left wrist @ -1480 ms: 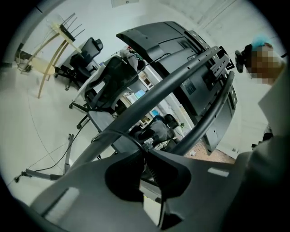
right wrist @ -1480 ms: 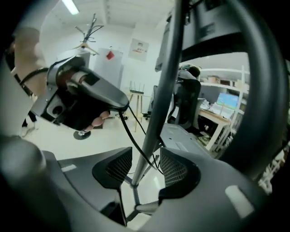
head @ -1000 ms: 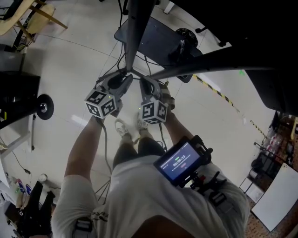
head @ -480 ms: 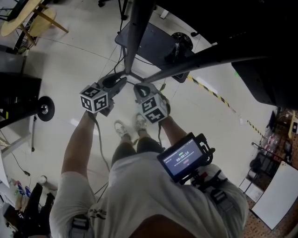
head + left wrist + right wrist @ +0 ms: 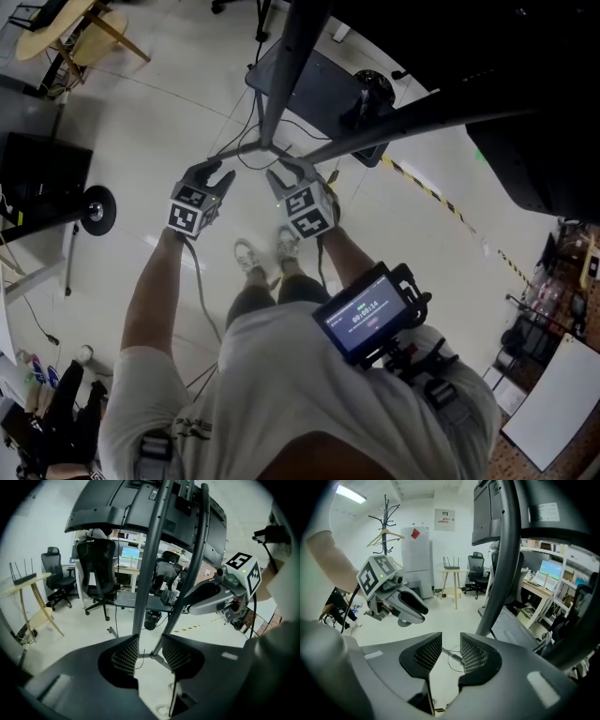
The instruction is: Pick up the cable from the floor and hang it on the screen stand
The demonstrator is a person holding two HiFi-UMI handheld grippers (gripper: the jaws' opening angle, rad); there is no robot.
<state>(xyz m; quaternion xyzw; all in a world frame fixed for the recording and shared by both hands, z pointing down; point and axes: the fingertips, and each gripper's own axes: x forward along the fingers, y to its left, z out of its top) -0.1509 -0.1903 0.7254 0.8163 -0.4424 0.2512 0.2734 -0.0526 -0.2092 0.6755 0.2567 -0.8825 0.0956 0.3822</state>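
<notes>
The left gripper [image 5: 216, 174] and right gripper [image 5: 289, 172] are held side by side above the floor [image 5: 169, 112], close to the screen stand [image 5: 281, 75]. Both pairs of jaws have just been opening and stand spread, with nothing between them. The thin dark cable [image 5: 140, 660] loops around the stand's brace junction, just beyond the jaws and touching neither gripper.

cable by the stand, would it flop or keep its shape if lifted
Probably floppy: the cable curls in a thin slack loop beside the screen stand, so it should sag either side of a grip. Likely light, being so thin. It might slide off the stand's smooth bars unless draped over.
</notes>
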